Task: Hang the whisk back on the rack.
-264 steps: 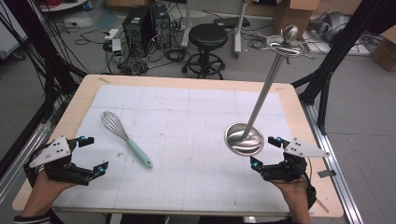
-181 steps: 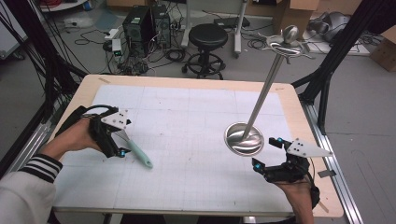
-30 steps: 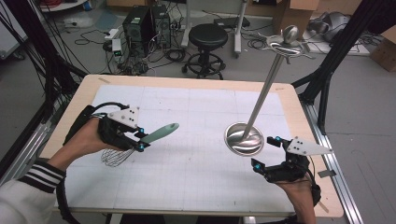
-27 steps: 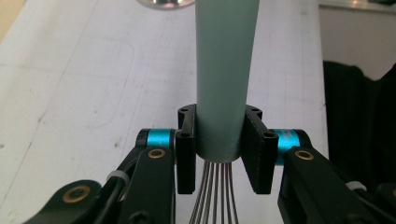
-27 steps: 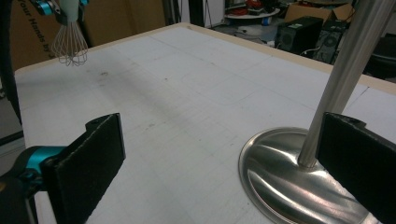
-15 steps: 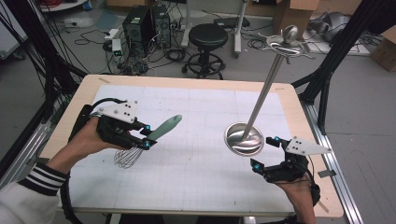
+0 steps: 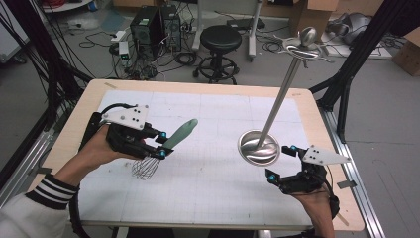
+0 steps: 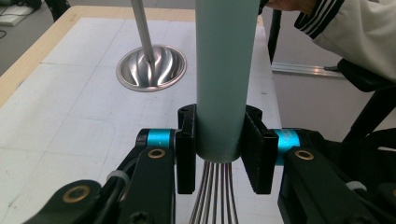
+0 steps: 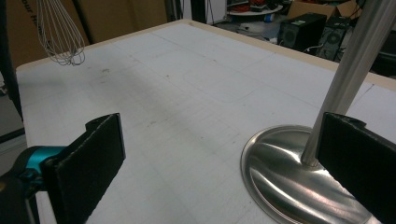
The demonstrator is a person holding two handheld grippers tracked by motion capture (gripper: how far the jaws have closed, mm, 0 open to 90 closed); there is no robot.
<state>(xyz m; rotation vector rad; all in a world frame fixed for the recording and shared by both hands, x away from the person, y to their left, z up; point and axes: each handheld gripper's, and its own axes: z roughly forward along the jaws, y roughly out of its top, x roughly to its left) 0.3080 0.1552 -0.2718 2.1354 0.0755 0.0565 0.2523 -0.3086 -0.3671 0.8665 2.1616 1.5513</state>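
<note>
In the high view, the left gripper (image 7: 159,144) is in the left half of the frame, above the tabletop (image 7: 208,183), and it is closed on the whisk (image 7: 163,148). The whisk is lifted and tilted: its pale green handle (image 7: 181,133) points up and to the right, toward the middle of the frame, and its wire head (image 7: 145,168) hangs lower, to the lower left of the jaws, just above the white mat (image 7: 213,124). I cannot tell if the wires touch the mat.

In the left gripper view, the two black jaws press on both sides of the green handle (image 8: 223,79) at its lower end, right where the wires (image 8: 212,196) come out of it. The handle rises in the centre of the frame to the top edge. In the upper left of this view stands the round metal base (image 8: 150,70) of the stand.

In the high view, the stand (image 7: 280,99) is in the right half of the frame: its shiny base (image 7: 259,148) rests on the mat and its thin pole leans up toward the upper right, ending in a small hooked top (image 7: 303,47).

The right gripper (image 7: 281,163) is in the lower right of the high view, just beside the base of the stand, and its jaws are apart with nothing between them. In the right gripper view, the two black pads (image 9: 91,158) stand wide at the left and right edges; the base (image 9: 289,182) lies at the lower right, and the wire head (image 9: 60,35) hangs in the upper left corner.
</note>
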